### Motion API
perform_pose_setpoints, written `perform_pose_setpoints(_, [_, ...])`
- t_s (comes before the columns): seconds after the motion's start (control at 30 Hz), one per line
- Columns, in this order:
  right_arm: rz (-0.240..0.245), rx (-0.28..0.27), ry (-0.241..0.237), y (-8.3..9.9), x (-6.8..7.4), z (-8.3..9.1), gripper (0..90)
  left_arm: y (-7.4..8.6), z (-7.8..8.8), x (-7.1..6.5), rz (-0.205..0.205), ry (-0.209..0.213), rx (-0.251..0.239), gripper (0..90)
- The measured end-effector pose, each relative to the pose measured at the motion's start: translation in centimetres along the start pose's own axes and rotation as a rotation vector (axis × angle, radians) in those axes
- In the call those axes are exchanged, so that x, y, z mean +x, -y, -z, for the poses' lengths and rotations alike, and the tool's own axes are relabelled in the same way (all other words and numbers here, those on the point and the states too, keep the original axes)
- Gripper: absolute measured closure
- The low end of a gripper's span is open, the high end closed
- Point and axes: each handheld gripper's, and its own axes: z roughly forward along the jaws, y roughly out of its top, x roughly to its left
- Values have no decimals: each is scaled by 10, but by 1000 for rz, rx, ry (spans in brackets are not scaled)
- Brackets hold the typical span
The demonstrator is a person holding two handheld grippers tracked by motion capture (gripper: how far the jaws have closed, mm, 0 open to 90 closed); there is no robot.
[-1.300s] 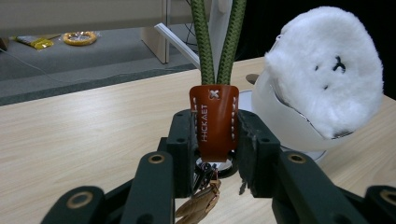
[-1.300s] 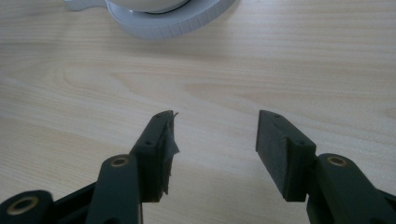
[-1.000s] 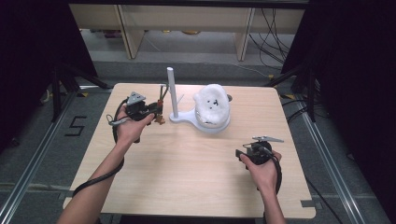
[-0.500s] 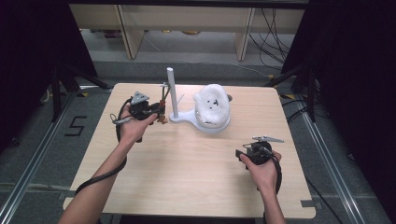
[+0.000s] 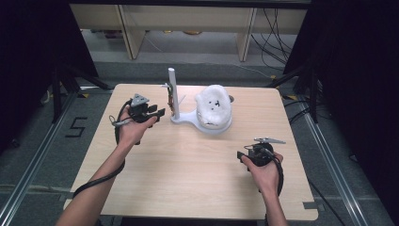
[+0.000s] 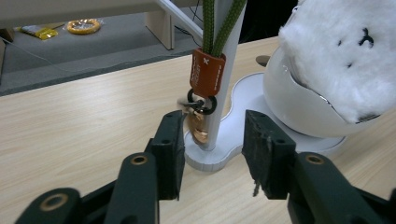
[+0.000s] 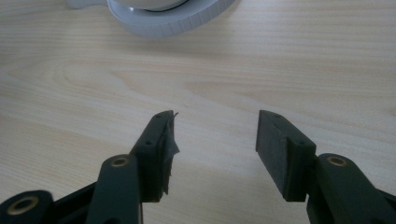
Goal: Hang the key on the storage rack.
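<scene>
Left hand-held gripper (image 6: 212, 144) just opening near orange keychain tag (image 6: 207, 72), writing unreadable, right hand-held gripper (image 7: 215, 140) open

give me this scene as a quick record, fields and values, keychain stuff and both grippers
work in hand: keychain hanging on the white stand
keychain: green cord, orange tag, black ring, copper piece below
left gripper: jaws just been opening, nothing gripped, keychain just beyond the tips
right gripper: open, empty, over bare table
stand base: carries a white bowl with a fluffy white toy
</scene>
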Motion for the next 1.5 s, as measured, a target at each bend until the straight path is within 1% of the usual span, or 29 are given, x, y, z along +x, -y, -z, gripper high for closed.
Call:
perform_pose_setpoints(0.03, [2,-10,-3,0,0,-2,480,2,5,2,-7,-4,-4,530])
perform_pose_setpoints(0.07, [34,-16,-11,1,-2,-1,481,2,7,2,-10,-6,-8,517])
perform_pose_setpoints(0.17, [31,-10,-5,1,-2,-1,480,5,15,5,-21,-16,-6,475])
perform_pose_setpoints(0.23, [-1,-16,-6,1,0,-2,481,8,21,6,-31,-19,-4,450])
perform_pose_setpoints(0.4, [0,-17,-5,1,0,-2,481,15,31,9,-42,-35,-2,411])
perform_pose_setpoints(0.43, [22,-19,-9,1,-2,-1,481,19,37,11,-35,-40,-4,407])
perform_pose_setpoints(0.47, [22,-19,-9,1,-2,-1,481,19,37,11,-35,-40,-4,404])
perform_pose_setpoints(0.5, [-19,0,0,0,2,0,480,23,43,13,-32,-45,-5,402])
perform_pose_setpoints(0.57, [-26,-4,-2,0,2,-1,480,25,46,13,-33,-44,-7,401])
perform_pose_setpoints(0.6, [-14,-5,4,1,1,-1,481,26,48,13,-34,-42,-9,399])
perform_pose_setpoints(0.63, [-12,-4,3,1,1,-1,481,30,54,13,-35,-44,-11,398])
perform_pose_setpoints(0.67, [-12,-4,3,1,1,-1,481,30,54,13,-35,-44,-11,397])
perform_pose_setpoints(0.7, [8,-4,-18,1,-1,-1,481,34,59,13,-34,-45,-15,396])
perform_pose_setpoints(0.73, [8,-4,-18,1,-1,-1,481,34,59,13,-34,-45,-15,395])
perform_pose_setpoints(0.87, [1,-1,-6,1,1,-2,481,45,69,12,-22,-43,-17,387])
perform_pose_setpoints(0.9, [4,-2,-9,1,0,-1,481,51,73,12,-12,-42,-25,383])
perform_pose_setpoints(0.97, [9,-4,0,1,0,-2,480,54,76,12,-11,-46,-25,380])
perform_pose_setpoints(1.0, [9,-4,0,1,0,-2,480,56,78,12,-10,-48,-24,380])
perform_pose_setpoints(1.03, [6,-2,-15,1,0,-1,480,62,82,12,-5,-48,-26,379])
perform_pose_setpoints(1.13, [5,-2,-14,1,1,-1,480,68,86,11,-2,-50,-24,378])
perform_pose_setpoints(1.17, [3,0,-5,1,1,-2,480,73,90,11,2,-51,-24,378])
perform_pose_setpoints(1.27, [21,-7,-2,2,-1,-2,480,77,94,10,0,-56,-22,378])
perform_pose_setpoints(1.3, [4,0,3,2,1,-2,480,82,96,10,3,-56,-26,377])
perform_pose_setpoints(1.33, [4,0,3,2,1,-2,480,82,96,10,3,-56,-26,377])
perform_pose_setpoints(1.37, [-2,1,2,1,2,-2,480,89,97,9,4,-59,-21,378])
perform_pose_setpoints(1.4, [-2,1,2,1,2,-2,480,89,97,9,4,-59,-21,378])
perform_pose_setpoints(1.43, [1,-3,0,2,2,-2,480,96,98,9,9,-56,-17,377])
perform_pose_setpoints(1.47, [1,-3,0,2,2,-2,480,96,98,9,9,-56,-17,378])
perform_pose_setpoints(1.5, [5,-2,-20,2,0,-1,480,100,99,10,12,-59,-16,378])
